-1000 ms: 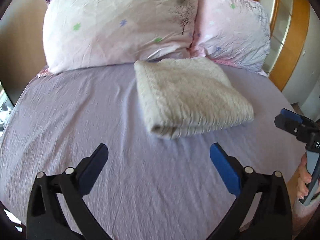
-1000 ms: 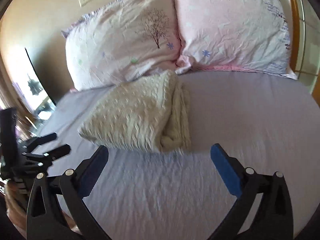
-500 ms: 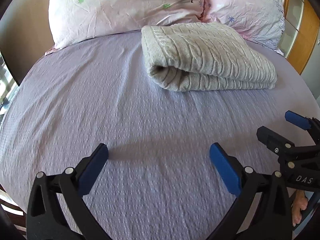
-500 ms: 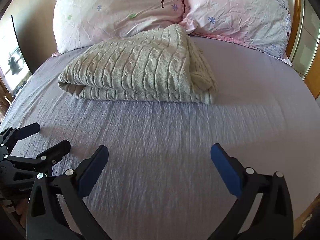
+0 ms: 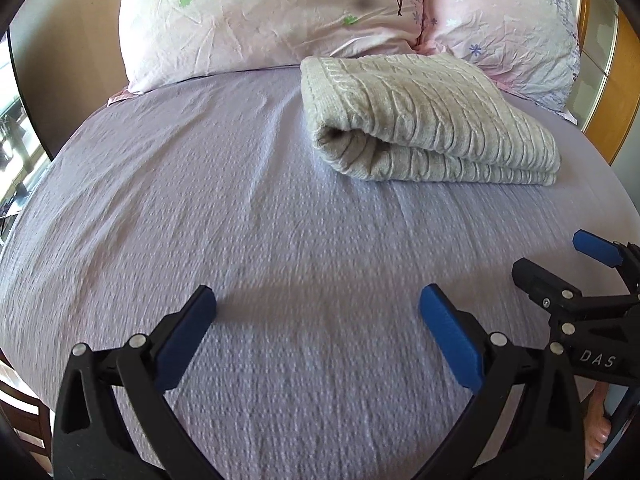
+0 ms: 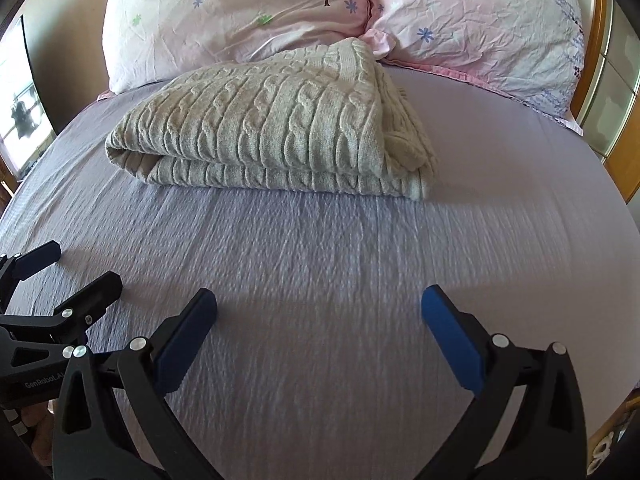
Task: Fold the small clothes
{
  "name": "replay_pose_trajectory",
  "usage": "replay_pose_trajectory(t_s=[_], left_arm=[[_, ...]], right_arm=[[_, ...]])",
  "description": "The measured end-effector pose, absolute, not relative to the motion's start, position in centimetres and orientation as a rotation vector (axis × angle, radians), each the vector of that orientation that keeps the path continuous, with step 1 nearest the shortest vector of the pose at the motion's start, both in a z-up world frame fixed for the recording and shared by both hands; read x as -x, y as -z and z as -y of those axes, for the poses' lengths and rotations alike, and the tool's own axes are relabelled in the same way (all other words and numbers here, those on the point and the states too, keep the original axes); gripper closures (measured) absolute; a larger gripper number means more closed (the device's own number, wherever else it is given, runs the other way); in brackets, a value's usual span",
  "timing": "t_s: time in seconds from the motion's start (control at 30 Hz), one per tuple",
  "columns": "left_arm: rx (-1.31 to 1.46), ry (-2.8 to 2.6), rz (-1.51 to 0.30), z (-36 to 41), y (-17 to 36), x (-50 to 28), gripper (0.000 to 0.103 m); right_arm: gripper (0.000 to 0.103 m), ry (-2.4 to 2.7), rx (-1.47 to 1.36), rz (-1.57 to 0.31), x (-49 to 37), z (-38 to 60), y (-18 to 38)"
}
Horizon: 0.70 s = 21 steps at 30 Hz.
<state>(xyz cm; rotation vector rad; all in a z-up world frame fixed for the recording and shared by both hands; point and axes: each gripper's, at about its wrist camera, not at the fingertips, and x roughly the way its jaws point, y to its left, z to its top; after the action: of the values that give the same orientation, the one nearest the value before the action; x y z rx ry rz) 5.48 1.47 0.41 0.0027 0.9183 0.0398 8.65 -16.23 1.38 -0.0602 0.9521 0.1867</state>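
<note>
One folded cream cable-knit sweater [image 5: 424,120] is lying on the lavender bedsheet [image 5: 240,220], its far edge touching two pink floral pillows [image 6: 280,12]. Left gripper [image 5: 316,320] and right gripper [image 6: 318,320] are hovering apart over bare sheet, jaws spread, gripping nothing.

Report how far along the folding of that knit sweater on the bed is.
Done: the cream cable-knit sweater lies folded in a compact stack on the purple sheet, against the pillows. In hand: nothing; the left gripper and right gripper are open and empty, well short of it. Left: no other garment shows.
</note>
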Motion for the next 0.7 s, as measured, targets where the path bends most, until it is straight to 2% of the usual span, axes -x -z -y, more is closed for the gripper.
replay_pose_trajectory(t_s=[0.7], left_arm=[[-0.006, -0.045, -0.913, -1.34, -0.38, -5.45, 0.002]], right_arm=[[0.001, -0.188, 0.059, -0.944, -8.51, 16.27, -1.36]])
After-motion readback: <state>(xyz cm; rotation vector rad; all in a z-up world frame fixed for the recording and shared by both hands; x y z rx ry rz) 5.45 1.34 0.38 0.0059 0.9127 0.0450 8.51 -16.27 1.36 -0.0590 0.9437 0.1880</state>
